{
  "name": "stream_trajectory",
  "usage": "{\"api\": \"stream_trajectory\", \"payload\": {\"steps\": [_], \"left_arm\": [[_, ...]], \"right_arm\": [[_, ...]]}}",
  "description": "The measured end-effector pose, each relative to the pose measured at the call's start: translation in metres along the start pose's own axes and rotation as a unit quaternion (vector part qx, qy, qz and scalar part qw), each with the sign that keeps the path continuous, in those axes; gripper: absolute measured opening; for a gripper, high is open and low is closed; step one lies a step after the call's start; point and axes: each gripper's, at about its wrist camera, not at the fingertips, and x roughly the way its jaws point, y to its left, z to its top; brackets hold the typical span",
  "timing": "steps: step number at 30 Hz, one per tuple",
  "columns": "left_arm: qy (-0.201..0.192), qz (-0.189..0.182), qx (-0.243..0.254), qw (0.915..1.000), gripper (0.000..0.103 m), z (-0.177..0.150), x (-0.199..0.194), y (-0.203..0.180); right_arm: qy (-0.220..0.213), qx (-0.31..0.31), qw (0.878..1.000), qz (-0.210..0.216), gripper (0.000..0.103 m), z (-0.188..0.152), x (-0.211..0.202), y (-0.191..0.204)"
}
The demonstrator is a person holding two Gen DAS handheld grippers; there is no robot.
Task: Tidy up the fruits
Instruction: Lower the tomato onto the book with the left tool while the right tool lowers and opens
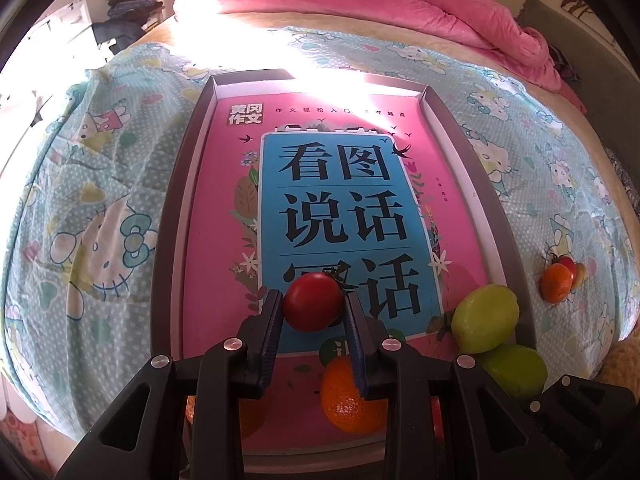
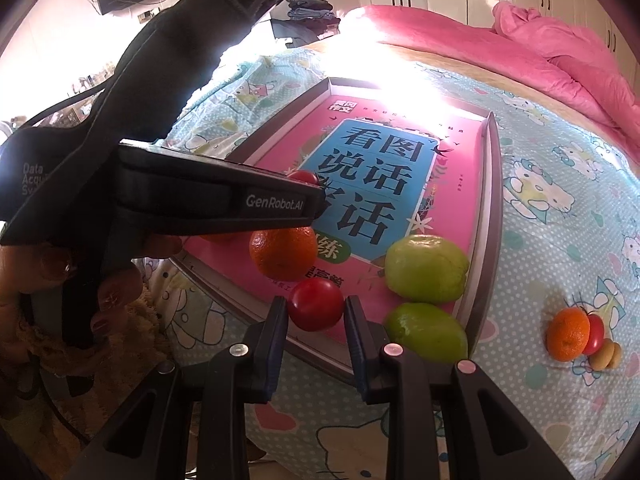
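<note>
My left gripper is shut on a red tomato, held above the near end of a grey tray lined with a pink book. In the right wrist view my right gripper is shut on a second red tomato over the tray's near rim. An orange and two green fruits lie in the tray's near part. The left tool's black housing reaches in from the left, its tomato showing at its tip.
On the patterned sheet right of the tray sit an orange, a tomato and a small tan fruit, touching one another. A pink quilt is bunched at the bed's far end. A hand grips the left tool.
</note>
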Motion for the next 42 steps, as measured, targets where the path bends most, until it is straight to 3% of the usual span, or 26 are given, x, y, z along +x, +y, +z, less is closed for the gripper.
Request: {"api": "stream_trajectory", "payload": {"steps": [19, 24, 36, 42], "left_arm": [[0.009, -0.012, -0.005, 0.9999, 0.032, -0.001, 0.001, 0.001], [0.012, -0.014, -0.008, 0.9998, 0.040, -0.001, 0.001, 0.002], [0.011, -0.015, -0.008, 0.9998, 0.047, -0.002, -0.002, 0.002], [0.005, -0.021, -0.005, 0.9998, 0.054, -0.002, -0.007, 0.000]], "right_arm": [[-0.015, 0.024, 0.999, 0.033, 0.029, -0.009, -0.012, -0.008], [-0.030, 0.027, 0.998, 0.040, 0.031, -0.011, -0.021, -0.012], [-0.044, 0.026, 0.998, 0.044, 0.035, -0.012, -0.029, -0.013], [-0.054, 0.029, 0.997, 0.041, 0.045, -0.012, -0.034, -0.017]]}}
